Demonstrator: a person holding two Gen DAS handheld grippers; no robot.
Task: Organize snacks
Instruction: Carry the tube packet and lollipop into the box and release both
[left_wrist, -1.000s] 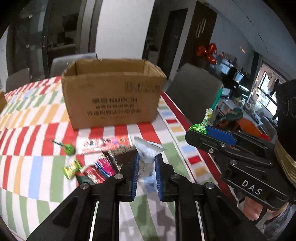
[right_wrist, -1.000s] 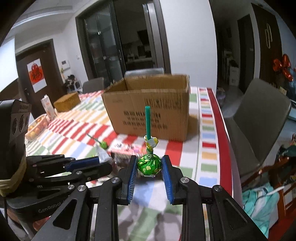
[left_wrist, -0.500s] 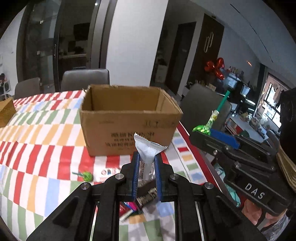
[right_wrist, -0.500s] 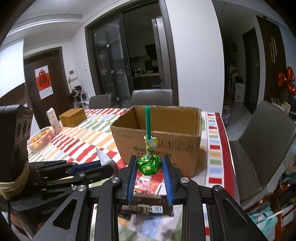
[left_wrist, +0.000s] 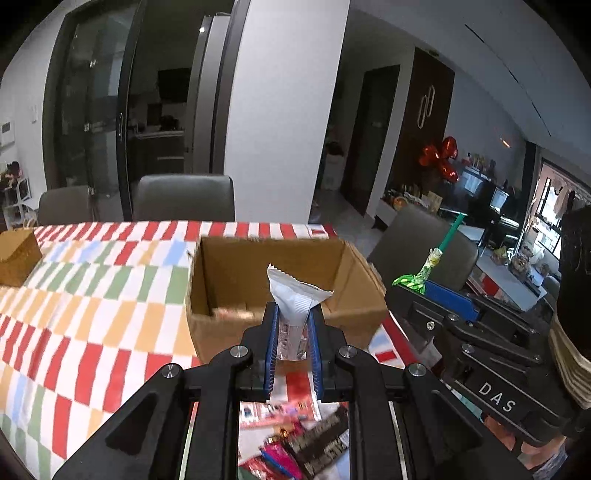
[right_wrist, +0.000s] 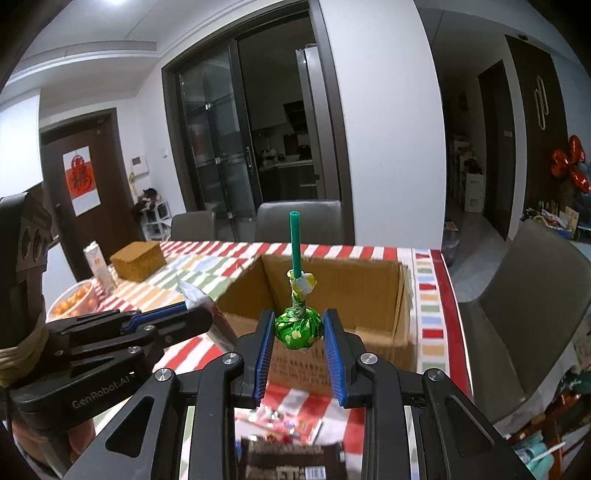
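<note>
Above the open brown cardboard box (left_wrist: 284, 291), left gripper (left_wrist: 292, 332) clamps a white foil snack packet (left_wrist: 293, 299), right gripper (right_wrist: 299, 341) a green-wrapped lollipop (right_wrist: 298, 326); releasing short risks both missing the box.

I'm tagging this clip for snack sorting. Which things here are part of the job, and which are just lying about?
Part of the job:
- white snack packet, in the left gripper
- green lollipop, in the right gripper
- open cardboard box
- loose snack packs on the striped tablecloth

Lying about:
- bowl of oranges
- carton
- brown box
- grey chairs
</note>
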